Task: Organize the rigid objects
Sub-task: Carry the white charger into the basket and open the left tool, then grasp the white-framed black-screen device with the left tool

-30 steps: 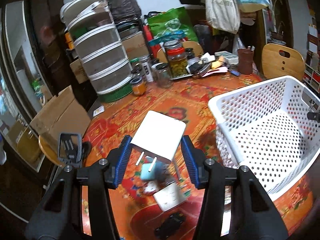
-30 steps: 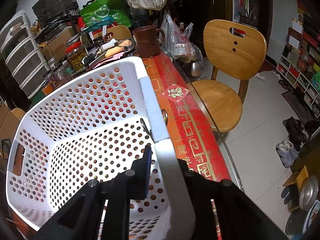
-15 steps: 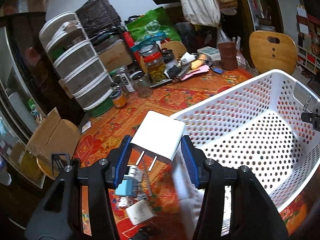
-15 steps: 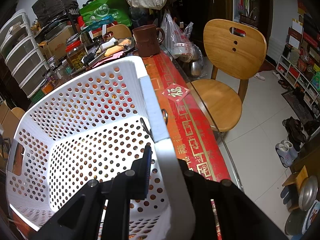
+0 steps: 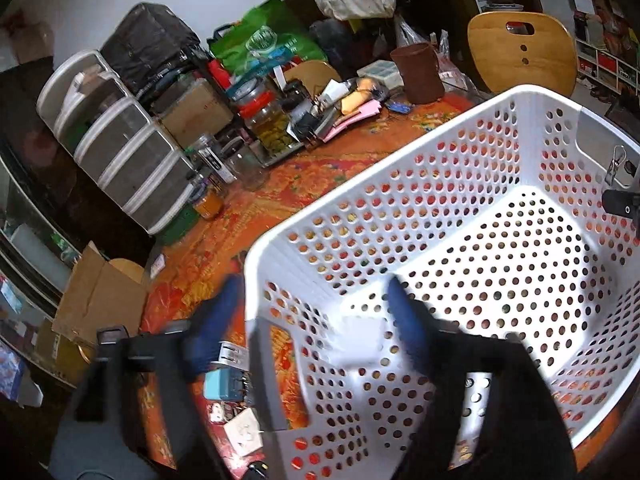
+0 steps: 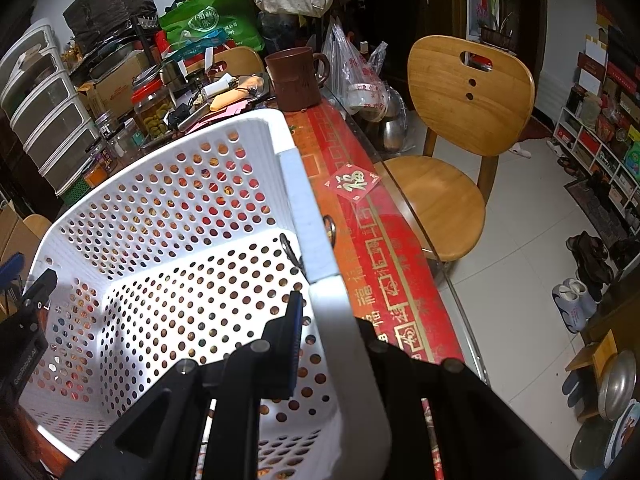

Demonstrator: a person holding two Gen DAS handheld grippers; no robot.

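My left gripper (image 5: 310, 320) hangs over the near-left corner of the white perforated basket (image 5: 500, 112), blurred, its jaws opening. Between the blue pads (image 5: 404, 320), touching neither, a small white charger block (image 5: 358, 344) is a blur inside the basket. My right gripper (image 6: 332, 340) is shut on the rim of the basket (image 6: 304, 208), one finger inside and the other hidden behind the wall. The left gripper (image 6: 24, 312) shows at the basket's far side in the right wrist view.
Loose plugs lie on the orange cloth left of the basket: a teal one (image 5: 218, 384) and a white one (image 5: 244, 432). Jars (image 5: 272, 124), a drawer stack (image 5: 120, 140) and a brown mug (image 5: 416, 76) crowd the back. A wooden chair (image 6: 468, 112) stands past the table edge.
My left gripper has swung right from over the table to over the basket. Its jaws have spread and the white charger has left them. The right gripper has kept still.
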